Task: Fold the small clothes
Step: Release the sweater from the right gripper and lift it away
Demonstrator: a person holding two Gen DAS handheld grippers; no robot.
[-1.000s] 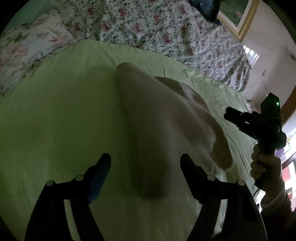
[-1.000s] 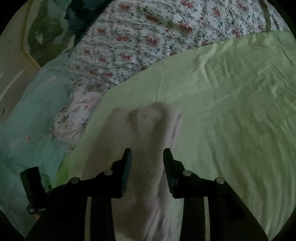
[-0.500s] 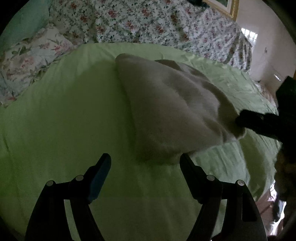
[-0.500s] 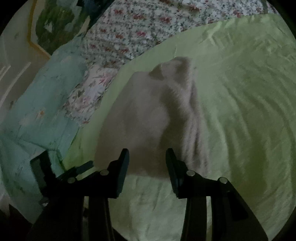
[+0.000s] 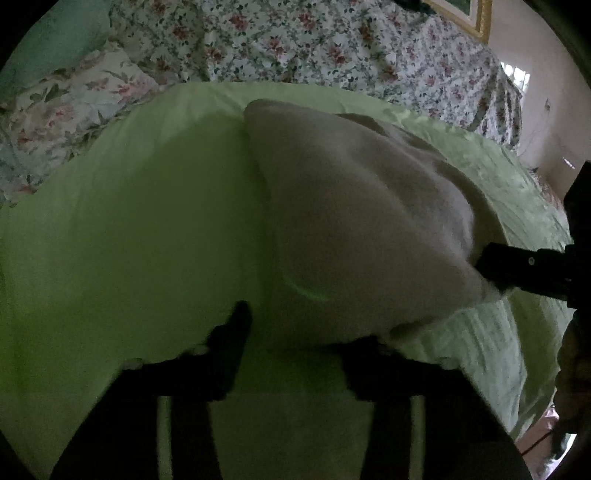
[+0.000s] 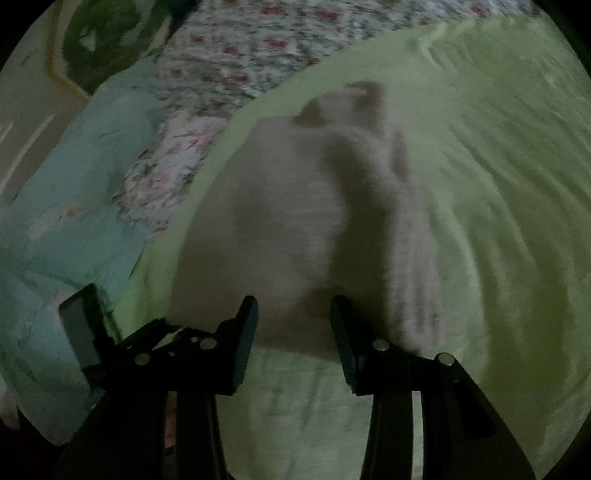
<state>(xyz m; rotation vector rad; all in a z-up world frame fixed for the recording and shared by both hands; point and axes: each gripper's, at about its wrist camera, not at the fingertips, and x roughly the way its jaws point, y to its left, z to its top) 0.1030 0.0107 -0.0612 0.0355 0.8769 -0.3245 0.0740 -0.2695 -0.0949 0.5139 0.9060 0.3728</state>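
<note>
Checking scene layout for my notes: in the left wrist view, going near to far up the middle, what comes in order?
left hand-held gripper → pale garment on the green sheet → floral bedspread → gold-framed picture on the wall.

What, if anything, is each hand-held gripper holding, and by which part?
Cannot tell: left hand-held gripper has just been closing around the garment's near edge; right hand-held gripper, just opening wider, straddles another edge.

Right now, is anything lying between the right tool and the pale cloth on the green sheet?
Nothing visible does. The right tool sits at the near edge of the pale grey-white fleecy cloth, with only bare light green bed sheet around it.
</note>
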